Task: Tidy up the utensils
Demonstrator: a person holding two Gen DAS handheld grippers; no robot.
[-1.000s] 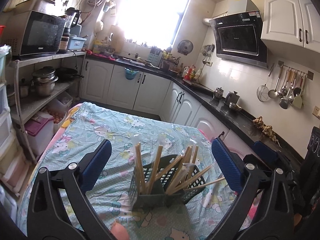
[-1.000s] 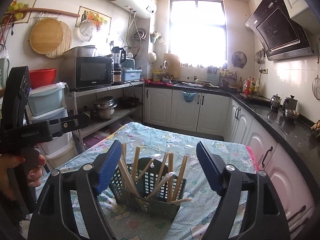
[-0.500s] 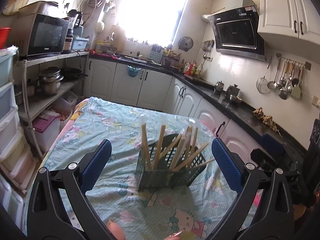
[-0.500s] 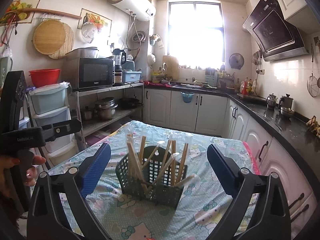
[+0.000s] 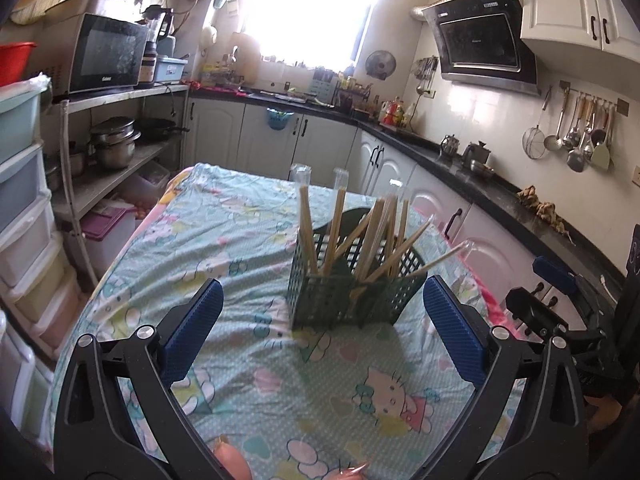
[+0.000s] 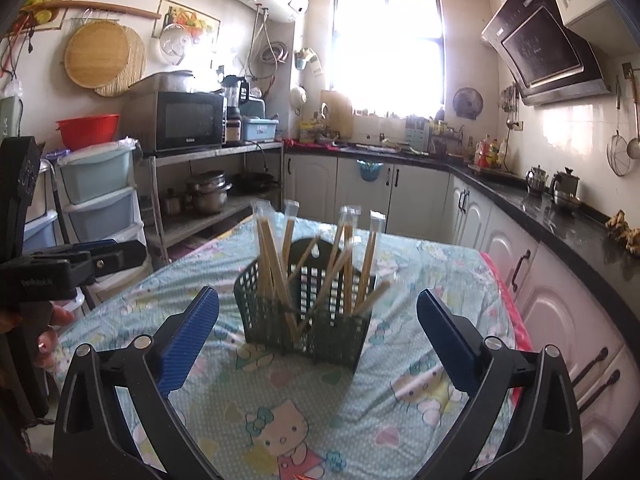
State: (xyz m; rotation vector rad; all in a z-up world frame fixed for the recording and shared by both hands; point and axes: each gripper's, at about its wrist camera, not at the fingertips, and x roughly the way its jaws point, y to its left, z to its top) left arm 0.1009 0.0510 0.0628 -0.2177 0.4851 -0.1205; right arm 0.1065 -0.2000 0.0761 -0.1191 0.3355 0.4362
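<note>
A dark green slotted utensil basket point(image 5: 348, 296) point(image 6: 304, 332) stands on the table's cartoon-print cloth point(image 5: 240, 240) point(image 6: 440, 280). Several wrapped wooden chopsticks point(image 5: 372, 236) point(image 6: 276, 248) stick up in it, leaning various ways. My left gripper point(image 5: 321, 284) is open and held back from the basket, with nothing between its blue pads. My right gripper point(image 6: 317, 295) also faces the basket from a short way off; its jaws are opening, and only air lies between them. Each gripper shows at the edge of the other's view, held by a hand point(image 6: 44, 344).
A metal shelf with a microwave point(image 6: 188, 120) and pots stands left of the table, with plastic drawers point(image 6: 100, 200) beside it. Dark counters over white cabinets point(image 5: 460, 168) run along the back and right. Ladles hang on the right wall point(image 5: 576, 132).
Both grippers have drawn back from the basket and sunk a little, so it sits farther ahead in each view. The right gripper's jaws have spread wider.
</note>
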